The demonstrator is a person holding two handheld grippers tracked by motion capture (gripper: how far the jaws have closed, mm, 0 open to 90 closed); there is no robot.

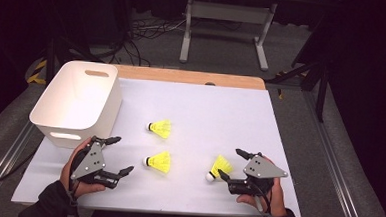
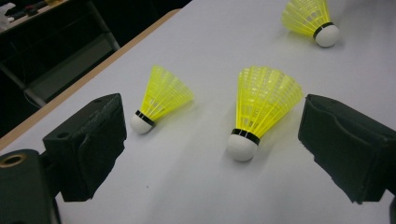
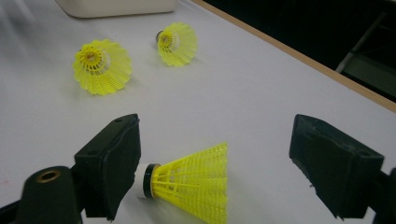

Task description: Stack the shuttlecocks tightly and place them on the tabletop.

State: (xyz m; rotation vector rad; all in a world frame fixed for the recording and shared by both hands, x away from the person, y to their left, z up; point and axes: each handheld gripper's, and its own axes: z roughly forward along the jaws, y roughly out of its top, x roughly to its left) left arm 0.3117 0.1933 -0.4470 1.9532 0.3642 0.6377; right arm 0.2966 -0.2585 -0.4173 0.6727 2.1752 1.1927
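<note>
Three yellow shuttlecocks with white corks lie on the white table. My left gripper [image 1: 122,156] is open at the front left, its jaws facing the middle shuttlecock [image 1: 159,162]. In the left gripper view that shuttlecock [image 2: 262,105] lies just ahead of the open jaws [image 2: 215,135], cork toward me, untouched. My right gripper [image 1: 230,163] is open at the front right around the right shuttlecock [image 1: 219,167]. In the right gripper view this shuttlecock [image 3: 196,182] lies on its side between the jaws [image 3: 224,158], its cork against or just behind the left jaw. The far shuttlecock [image 1: 160,128] lies apart.
A white plastic bin [image 1: 78,102] with handle slots stands at the table's back left corner, just beyond my left hand. A wooden strip [image 1: 192,77] runs along the table's far edge. Cables and a grey stand sit on the floor beyond.
</note>
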